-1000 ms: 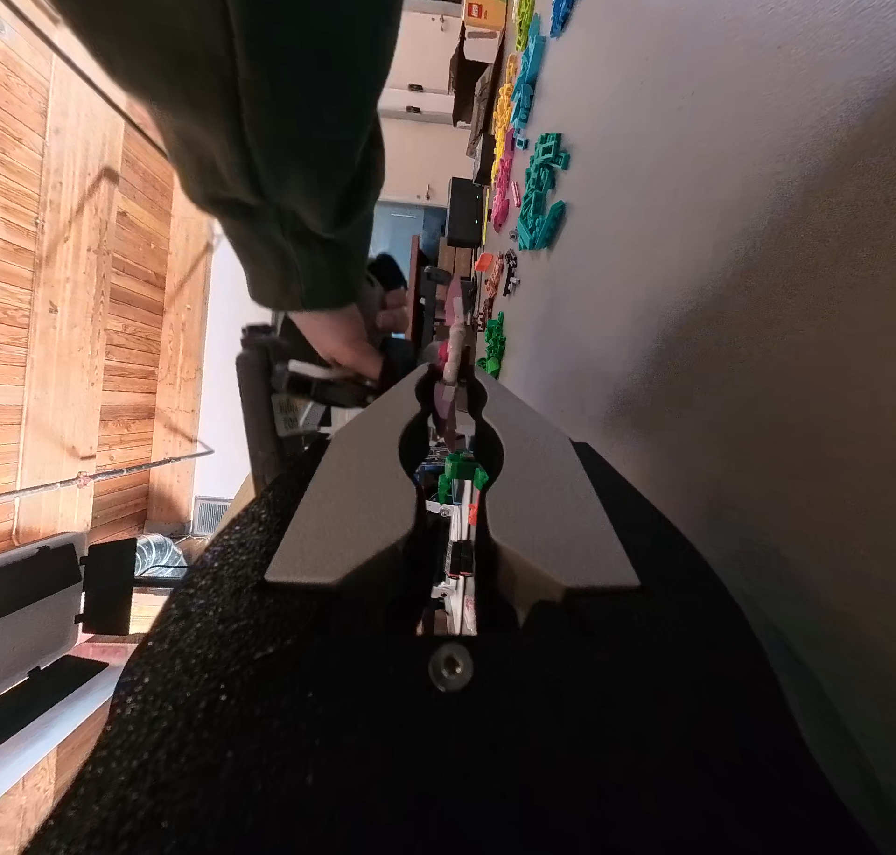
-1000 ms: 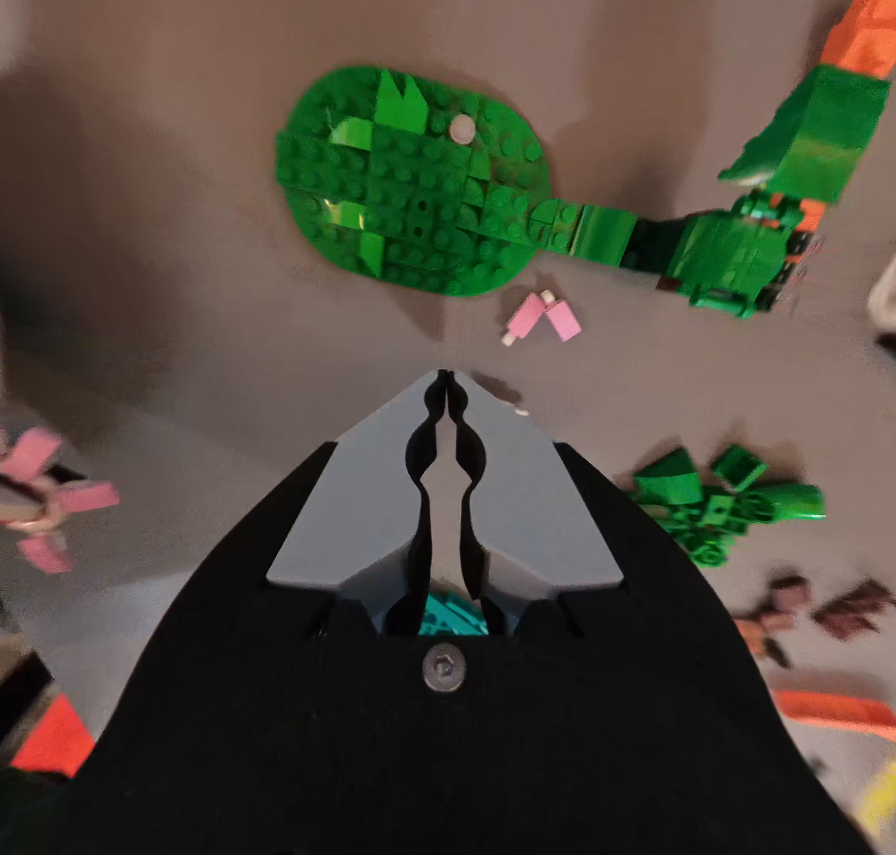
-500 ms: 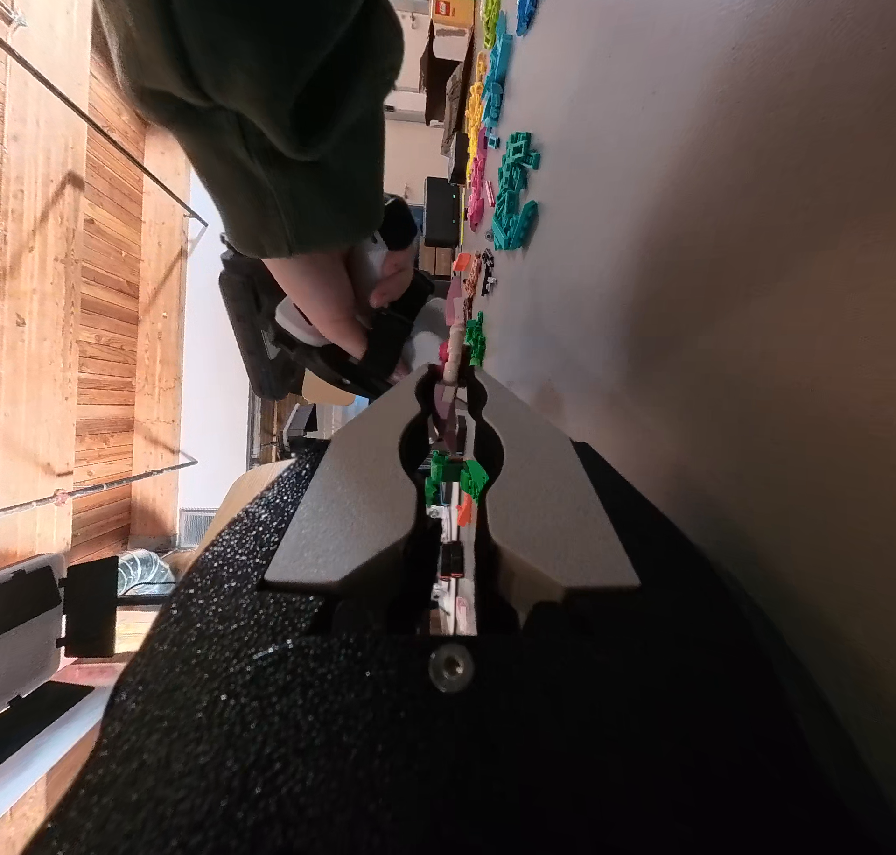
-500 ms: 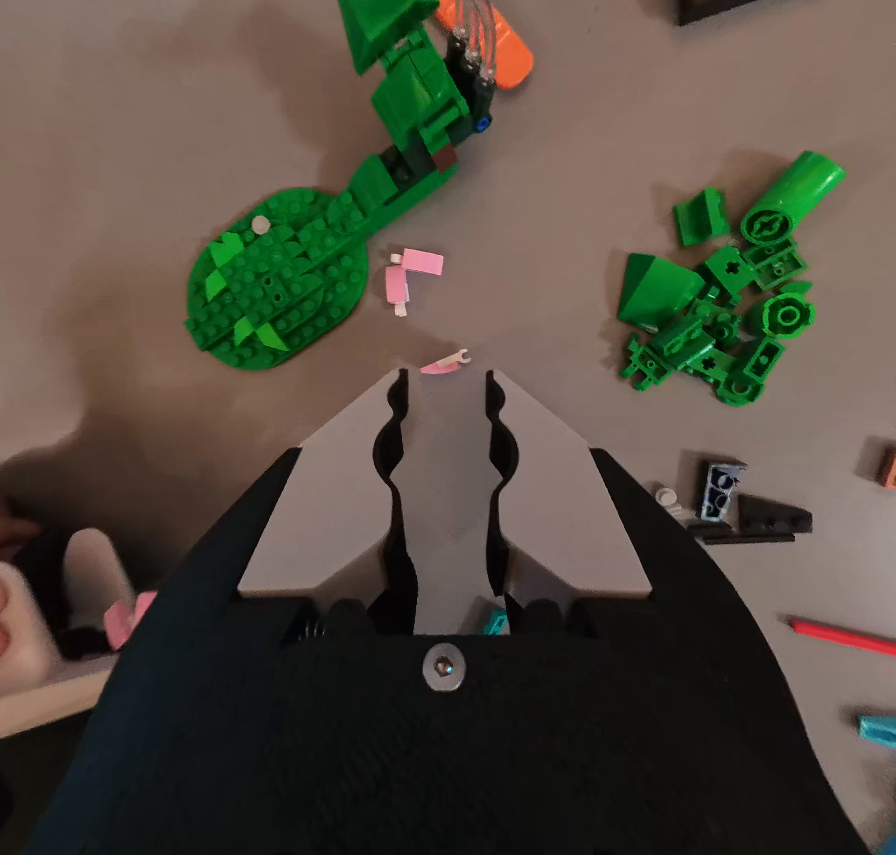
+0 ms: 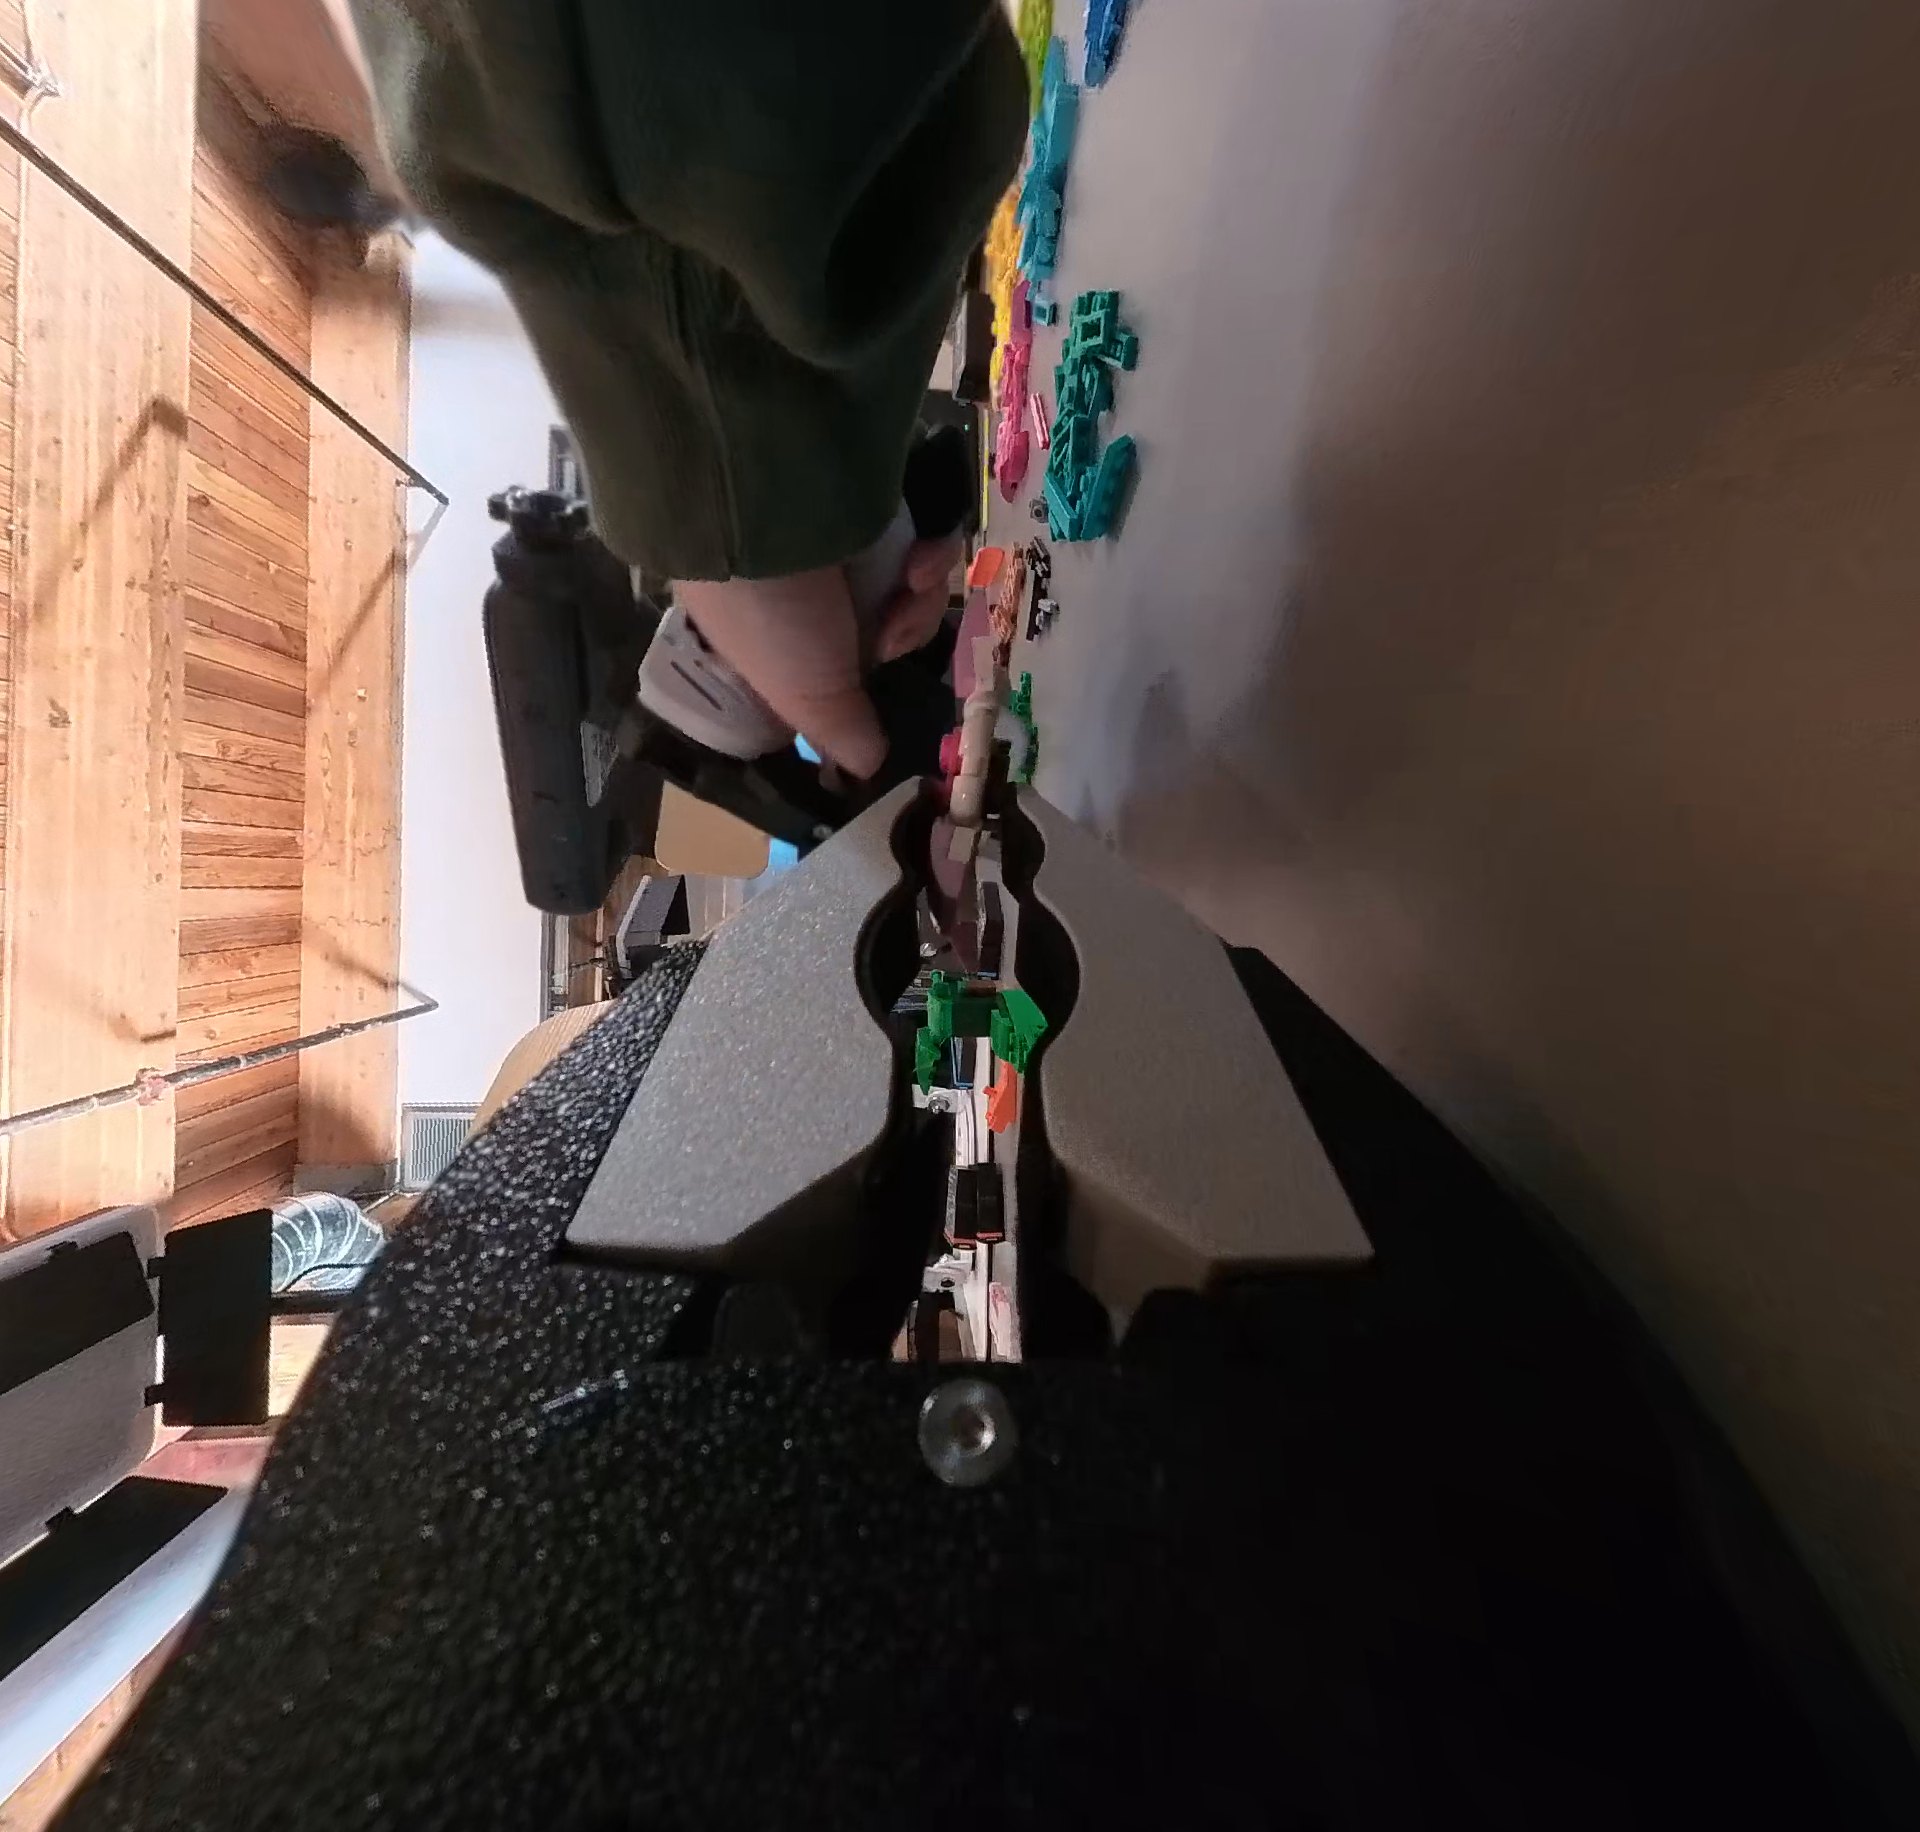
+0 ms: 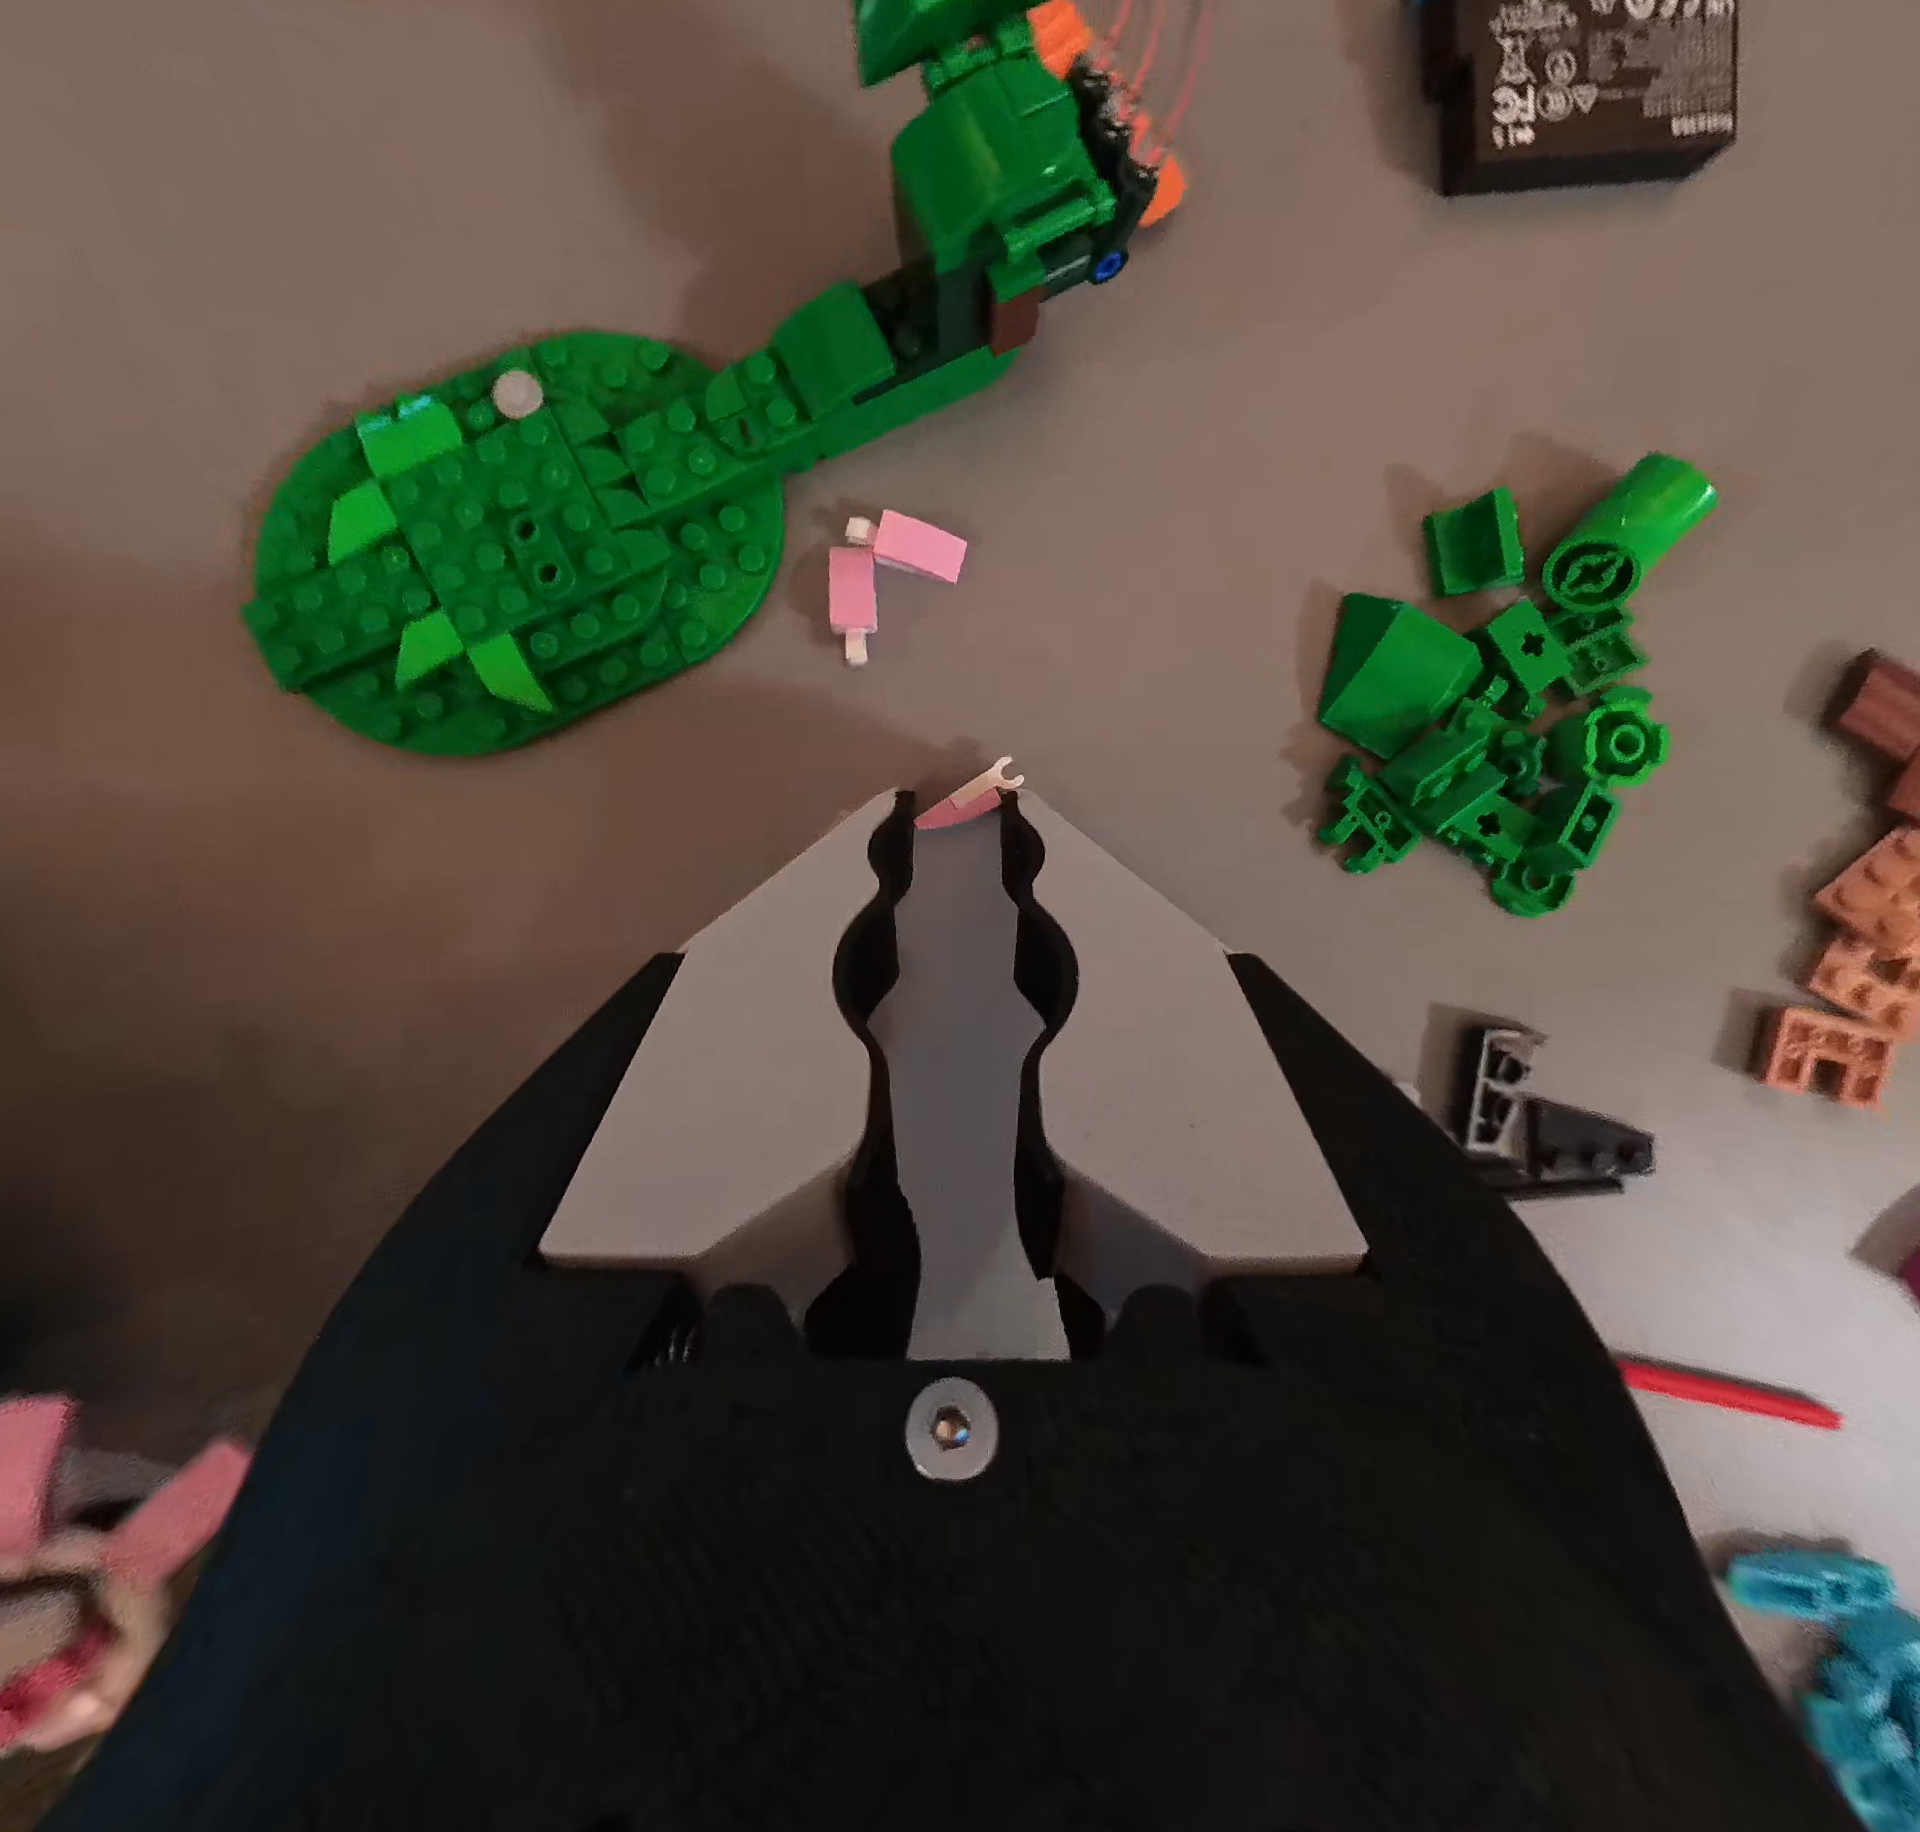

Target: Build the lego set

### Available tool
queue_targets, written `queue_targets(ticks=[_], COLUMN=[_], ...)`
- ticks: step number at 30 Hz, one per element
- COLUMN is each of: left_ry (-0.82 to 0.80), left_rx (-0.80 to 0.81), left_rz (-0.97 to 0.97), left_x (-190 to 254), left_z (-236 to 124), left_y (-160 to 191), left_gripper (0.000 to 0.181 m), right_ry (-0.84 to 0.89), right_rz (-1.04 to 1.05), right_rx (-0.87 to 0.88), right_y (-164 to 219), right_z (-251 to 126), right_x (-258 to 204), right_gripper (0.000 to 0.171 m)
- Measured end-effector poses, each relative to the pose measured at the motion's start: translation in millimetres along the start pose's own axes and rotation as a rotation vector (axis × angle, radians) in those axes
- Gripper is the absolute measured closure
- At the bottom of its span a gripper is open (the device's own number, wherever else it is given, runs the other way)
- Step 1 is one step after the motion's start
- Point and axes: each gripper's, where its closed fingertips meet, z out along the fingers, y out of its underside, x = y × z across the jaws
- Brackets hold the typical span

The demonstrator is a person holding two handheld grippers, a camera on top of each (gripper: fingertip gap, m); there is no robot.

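My left gripper (image 5: 961, 795) is shut on a pink flower build with a tan stem (image 5: 971, 743), held sideways beside the grey table (image 5: 1558, 432). The build also shows blurred at the right wrist view's lower left (image 6: 83, 1533). My right gripper (image 6: 956, 806) points down at the table, its tips closed on a small pink petal piece with a white clip (image 6: 966, 800). A green leaf-shaped build (image 6: 520, 577) with a stem and orange tip lies beyond it. Two loose pink pieces (image 6: 894, 567) lie between the two.
A pile of green pieces (image 6: 1486, 702) lies to the right, with brown and tan pieces (image 6: 1860, 930), black pieces (image 6: 1538, 1128), a red bar (image 6: 1725, 1393) and teal pieces (image 6: 1849, 1657). A black battery (image 6: 1579, 47) lies at the far right. A sleeved hand (image 5: 810, 660) holds the right gripper. Tip to tip, the grippers are about 15 cm apart.
My right gripper opened, swung over to the small pink petal piece, dropped closer and narrowed its jaws around it. My left gripper keeps hold of the flower build.
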Motion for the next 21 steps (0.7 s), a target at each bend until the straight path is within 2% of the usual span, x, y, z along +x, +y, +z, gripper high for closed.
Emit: queue_targets(ticks=[4, 7, 9, 11, 17, 21], left_ry=[-0.038, -0.048, -0.037, -0.02, 0.036, 0.04], left_rx=[0.025, 0.08, 0.077, 0.081, 0.093, 0.096], left_rz=[-0.084, -0.185, -0.189, -0.148, -0.065, -0.065], left_x=[-10, -18, -16, -11, 3, 4], left_z=[-3, -6, -6, -5, -3, -3], left_y=[0, -2, -1, -4, -11, -12], left_gripper=[0.172, 0.173, 0.173, 0.172, 0.173, 0.173], right_ry=[0.034, 0.149, 0.16, 0.212, 0.418, 0.439], right_rz=[-0.367, -0.685, -0.923, -1.171, -1.84, -2.114], right_rx=[0.144, 0.313, 0.457, 0.515, 0.324, 0.259], right_y=[3, 10, 21, 40, 84, 96], right_z=[-22, -54, -76, -88, -83, -76], right_x=[-11, -15, -33, -46, -55, -65], right_gripper=[0.156, 0.156, 0.156, 0.156, 0.156, 0.156])
